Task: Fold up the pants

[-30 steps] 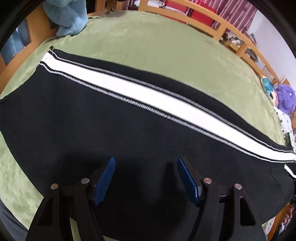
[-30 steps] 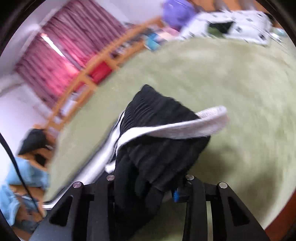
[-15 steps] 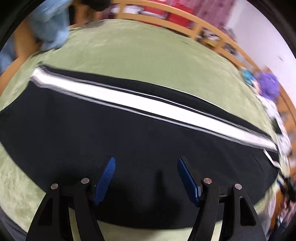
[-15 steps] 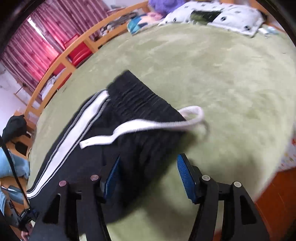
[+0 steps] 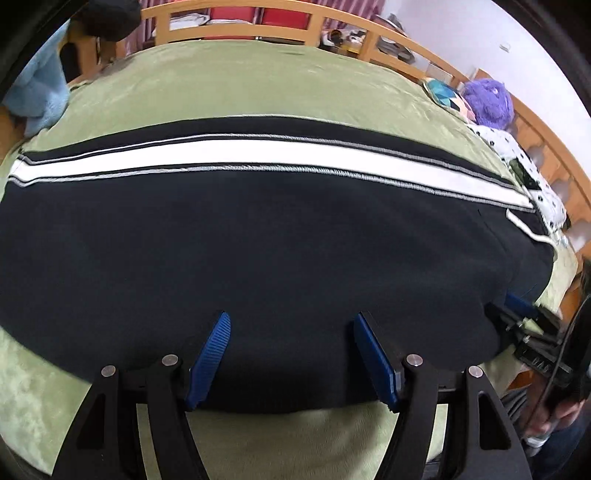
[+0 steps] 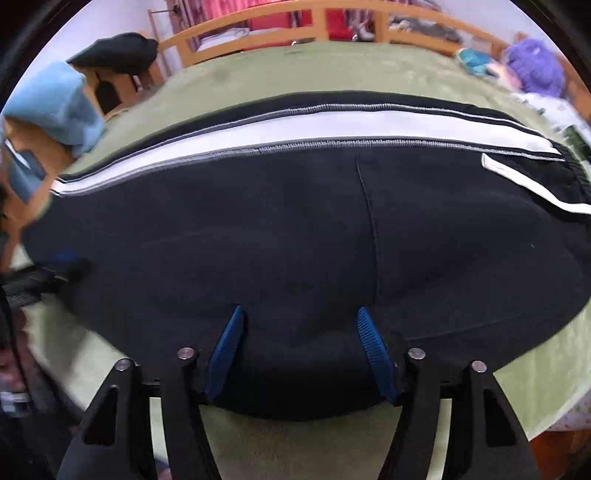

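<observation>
Black pants with a white side stripe lie flat lengthwise on the green bed cover, waistband and white drawstring at the right. My left gripper hovers open over the pants' near edge, with only flat cloth below its blue pads. My right gripper hangs over the same near edge closer to the waistband; its jaws are opening and pinch nothing. Each gripper shows in the other's view: the right gripper at the right edge, the left gripper blurred at the left.
A wooden bed rail runs along the far side. A blue blanket hangs at the far left, with a black garment on a post. A purple plush and a spotted pillow lie at the right.
The right gripper let go of the bunched waistband, which now lies flat, and swung over to the pants' near edge. The left gripper slid along that edge, still open.
</observation>
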Tool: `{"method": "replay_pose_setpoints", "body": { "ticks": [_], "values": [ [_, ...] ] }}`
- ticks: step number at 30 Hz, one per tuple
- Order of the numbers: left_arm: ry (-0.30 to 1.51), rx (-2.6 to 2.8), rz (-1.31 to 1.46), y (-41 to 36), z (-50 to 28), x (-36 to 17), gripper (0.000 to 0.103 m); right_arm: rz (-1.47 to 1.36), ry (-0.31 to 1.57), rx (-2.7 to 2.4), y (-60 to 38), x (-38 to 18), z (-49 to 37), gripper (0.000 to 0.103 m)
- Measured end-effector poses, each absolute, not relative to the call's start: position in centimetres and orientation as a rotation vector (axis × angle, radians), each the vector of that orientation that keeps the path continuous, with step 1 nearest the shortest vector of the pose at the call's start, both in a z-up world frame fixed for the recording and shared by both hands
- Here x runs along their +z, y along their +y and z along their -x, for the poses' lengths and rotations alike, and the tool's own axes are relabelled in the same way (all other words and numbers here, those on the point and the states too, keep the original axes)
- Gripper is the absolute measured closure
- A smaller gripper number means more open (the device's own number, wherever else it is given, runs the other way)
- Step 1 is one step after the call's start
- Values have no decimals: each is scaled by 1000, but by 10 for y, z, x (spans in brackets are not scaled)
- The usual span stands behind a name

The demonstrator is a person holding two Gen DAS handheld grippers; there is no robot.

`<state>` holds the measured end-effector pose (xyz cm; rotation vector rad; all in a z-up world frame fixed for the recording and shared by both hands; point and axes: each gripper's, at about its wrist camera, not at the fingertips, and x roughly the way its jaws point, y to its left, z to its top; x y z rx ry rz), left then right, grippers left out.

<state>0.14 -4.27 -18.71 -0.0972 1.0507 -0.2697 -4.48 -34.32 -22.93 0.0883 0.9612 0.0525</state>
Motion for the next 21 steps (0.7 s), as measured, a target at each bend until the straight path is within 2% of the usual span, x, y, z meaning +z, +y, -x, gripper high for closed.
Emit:
{"method": "replay_pose_setpoints", "body": {
  "ticks": [5,8,12,19,21],
  "values": [
    [1038,-268,50,-39,-1,-190,32,-271,920,56,-369,-215,59,40],
    [1015,-224,82,-9,-4,-195,33,-211,989,28,-372,-225,66,40],
    [953,5,65,71,-8,-182,33,-240,984,-42,-391,-219,75,41],
    [928,302,236,226,-23,-177,33,-335,982,-146,-406,-209,75,41],
    [949,333,223,254,-31,-178,38,-308,978,-164,-396,-202,69,41]
  ]
}}
